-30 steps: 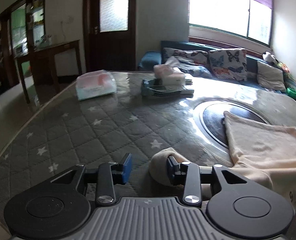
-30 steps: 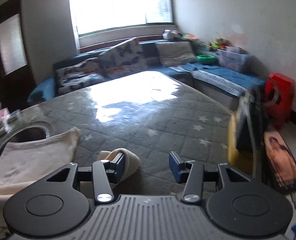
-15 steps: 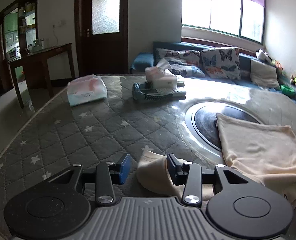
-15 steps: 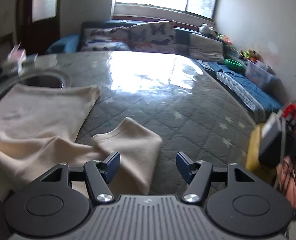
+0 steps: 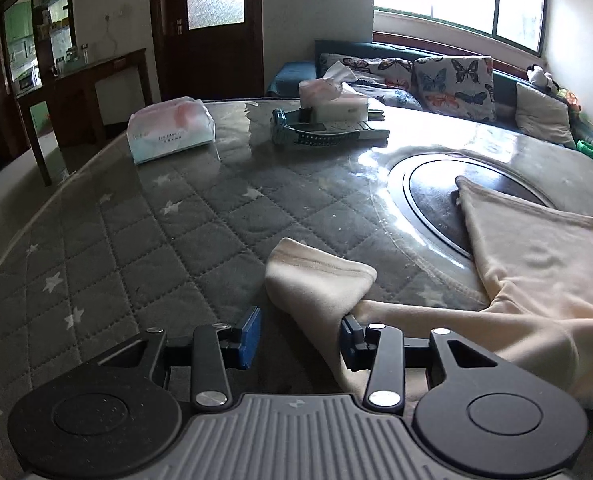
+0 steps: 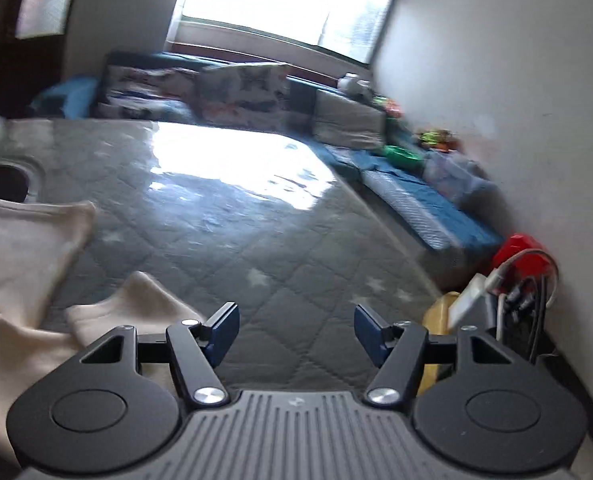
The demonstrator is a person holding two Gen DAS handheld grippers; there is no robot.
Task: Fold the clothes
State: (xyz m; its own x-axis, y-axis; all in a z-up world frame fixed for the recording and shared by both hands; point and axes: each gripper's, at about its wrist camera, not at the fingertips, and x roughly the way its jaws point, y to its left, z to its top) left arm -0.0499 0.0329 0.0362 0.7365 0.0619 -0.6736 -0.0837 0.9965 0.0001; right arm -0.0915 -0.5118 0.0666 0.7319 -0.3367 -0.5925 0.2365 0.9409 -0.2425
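Observation:
A cream garment (image 5: 536,264) lies crumpled on the grey star-quilted table (image 5: 156,240), partly over a dark round inset (image 5: 432,200). One sleeve (image 5: 316,280) reaches out flat to the left. My left gripper (image 5: 299,340) stands open low over that sleeve. The cloth lies between the jaws and brushes the right pad (image 5: 350,344), while the left pad is clear of it. In the right wrist view the garment (image 6: 16,248) fills the left side. My right gripper (image 6: 296,334) is open over bare quilt, and the other sleeve (image 6: 136,304) lies just left of its left finger.
At the far side of the table sit a tissue pack (image 5: 170,130), a tissue box (image 5: 332,98) and a teal device (image 5: 316,132). A sofa (image 5: 436,76) with cushions runs behind. Off the table's right edge are a red object with cables (image 6: 524,264) and a yellow item (image 6: 436,320).
My right gripper's jaws widened and it rolled and slid right, leaving the sleeve to its left. My left gripper dropped lower, and the sleeve now lies spread between its jaws.

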